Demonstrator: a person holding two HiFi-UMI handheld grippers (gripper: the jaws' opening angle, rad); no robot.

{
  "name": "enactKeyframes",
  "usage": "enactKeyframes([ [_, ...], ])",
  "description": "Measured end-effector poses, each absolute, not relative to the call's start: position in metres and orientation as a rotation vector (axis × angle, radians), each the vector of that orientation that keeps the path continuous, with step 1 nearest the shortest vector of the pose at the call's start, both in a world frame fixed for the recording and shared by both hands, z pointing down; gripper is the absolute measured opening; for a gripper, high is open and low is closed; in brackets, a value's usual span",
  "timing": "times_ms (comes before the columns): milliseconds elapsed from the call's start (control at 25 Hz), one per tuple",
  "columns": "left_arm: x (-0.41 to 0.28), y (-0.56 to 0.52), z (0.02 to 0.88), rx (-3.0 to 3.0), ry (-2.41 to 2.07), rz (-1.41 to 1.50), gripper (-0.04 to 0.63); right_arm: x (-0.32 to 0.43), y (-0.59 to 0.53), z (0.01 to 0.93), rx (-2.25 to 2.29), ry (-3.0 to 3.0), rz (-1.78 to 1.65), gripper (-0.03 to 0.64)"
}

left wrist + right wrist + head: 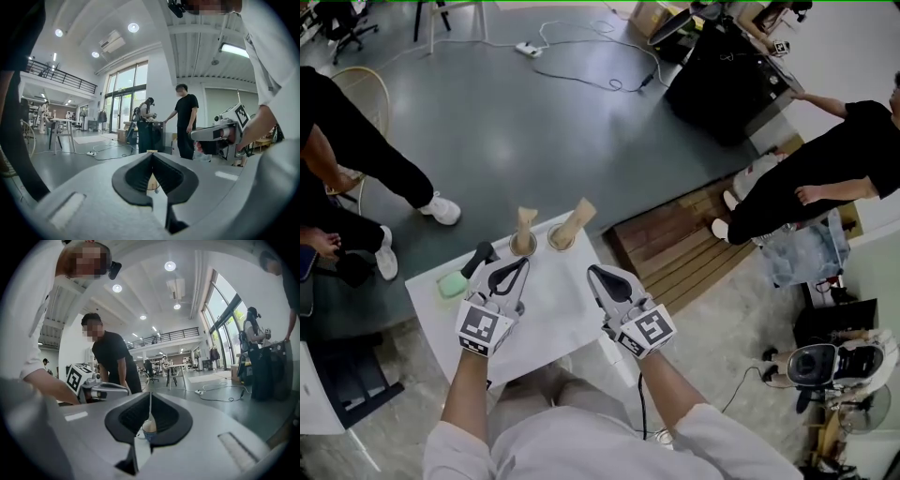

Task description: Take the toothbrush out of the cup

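jaws: left gripper (521,266) and right gripper (593,273) both pressed together, empty
toothbrush (581,214): we judge it light and stiff; pinch it above the cup (562,241)

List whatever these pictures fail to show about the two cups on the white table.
Head view: the tan pieces standing in the two cups are too small to tell as toothbrushes.
Left gripper view: the shut left hand-held gripper hides all but a sliver of something tan.
Right gripper view: the shut right hand-held gripper covers the cup's base.
Head view: the green object is too small to identify.
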State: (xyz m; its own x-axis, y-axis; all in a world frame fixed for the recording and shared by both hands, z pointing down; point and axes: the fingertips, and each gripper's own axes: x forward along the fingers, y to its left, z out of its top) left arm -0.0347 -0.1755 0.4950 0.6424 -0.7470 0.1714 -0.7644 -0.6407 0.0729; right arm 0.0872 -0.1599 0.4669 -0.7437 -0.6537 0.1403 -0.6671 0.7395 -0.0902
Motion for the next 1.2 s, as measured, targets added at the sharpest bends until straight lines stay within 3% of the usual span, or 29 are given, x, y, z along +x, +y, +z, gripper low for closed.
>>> enactKeyframes([
  [200,-0.038,-0.185,0.506,2.717,-1.280,0.195,-0.002,0.092,-0.191,0.503,1.108,-2.788,0.268,0.031],
  [640,-0.031,-0.179,0.506,2.739,-1.260,0.205,-0.002,0.106,-0.268,0.580,1.168,-2.657,0.429,0.222],
  [1000,-0.046,-0.168,0.508,2.720,-1.291,0.214,-0.002,0.092,-0.313,0.632,1.193,-2.564,0.495,0.232],
  [1200,-0.054,-0.164,0.513,2.702,-1.297,0.222,-0.002,0.081,-0.322,0.643,1.173,-2.555,0.482,0.179],
])
